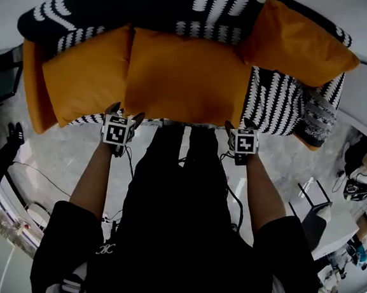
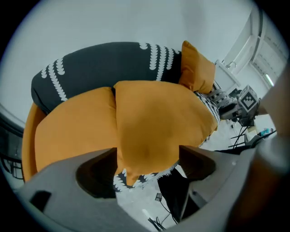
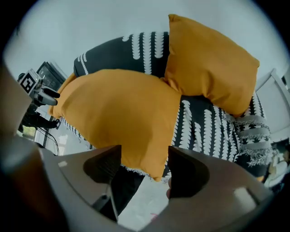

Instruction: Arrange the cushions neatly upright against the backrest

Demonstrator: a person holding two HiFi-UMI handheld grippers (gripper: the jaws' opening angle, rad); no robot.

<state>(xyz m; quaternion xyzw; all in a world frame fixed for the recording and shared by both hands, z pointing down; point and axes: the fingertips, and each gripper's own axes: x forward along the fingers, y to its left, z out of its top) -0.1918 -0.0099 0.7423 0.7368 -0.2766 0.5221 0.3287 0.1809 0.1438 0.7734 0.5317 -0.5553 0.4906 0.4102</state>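
A black sofa (image 1: 202, 10) with a white leaf pattern holds three orange cushions. The middle cushion (image 1: 186, 79) lies across the seat, its front edge at the sofa's front. Beside it, the left cushion (image 1: 81, 79) lies tilted. The right cushion (image 1: 295, 41) leans on the backrest. My left gripper (image 1: 125, 112) is open at the middle cushion's (image 2: 158, 122) front left corner, which shows between the jaws (image 2: 146, 165). My right gripper (image 1: 239, 124) is open at the front right corner of the same cushion (image 3: 122, 113), which shows between its jaws (image 3: 145, 167).
A grey fringed throw (image 1: 317, 116) hangs over the sofa's right end. An orange sofa arm (image 1: 32, 91) is at the left. Cables (image 1: 131, 163) run over the pale floor. A white table (image 1: 330, 225) stands at the right and a person's shoe (image 1: 15, 133) at the left.
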